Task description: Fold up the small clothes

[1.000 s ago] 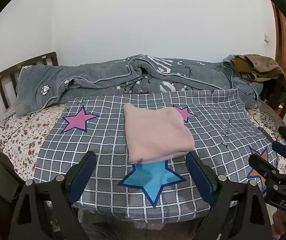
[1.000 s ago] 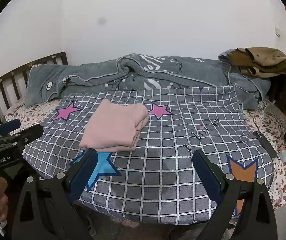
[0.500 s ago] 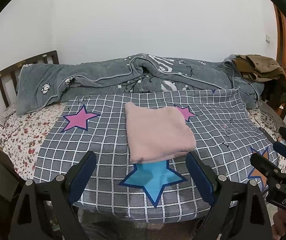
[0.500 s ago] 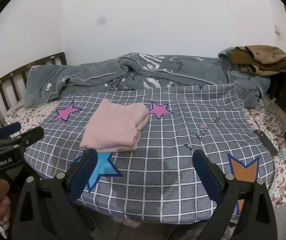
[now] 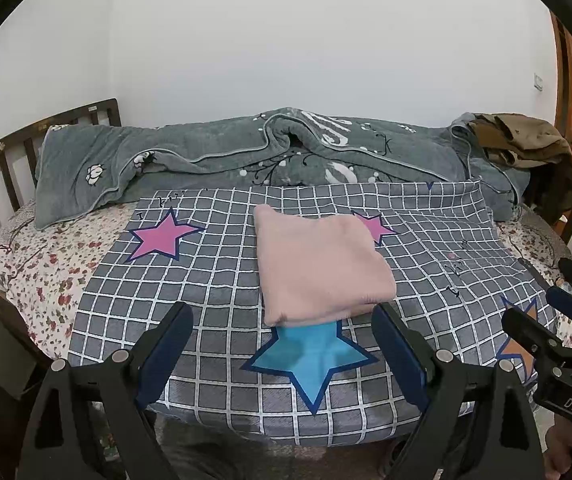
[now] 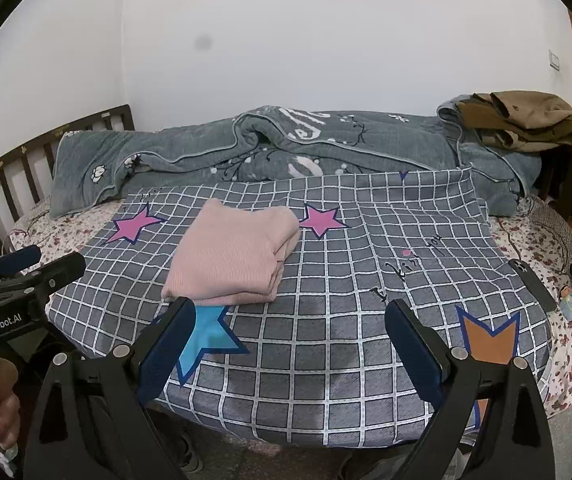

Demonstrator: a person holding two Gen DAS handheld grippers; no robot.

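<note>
Two grippers hang over the near edge of the bed, both with jaws spread wide and nothing between them. The left gripper [image 5: 281,320] frames the near end of the folded pink garment [image 5: 318,268] without touching it; the right gripper [image 6: 290,320] sits further right, its left finger [image 6: 169,340] just in front of the garment's near corner. The garment lies folded into a neat rectangle on the grey checked sheet [image 6: 326,340], partly covering a blue star [image 5: 312,354] and lying between two pink stars [image 6: 133,226]. Behind, a rumpled grey blanket [image 5: 213,152] runs along the wall, with brown clothes [image 6: 526,120] heaped at its right end. A phone [image 6: 532,284] lies on the floral bedsheet [image 5: 41,272].
</note>
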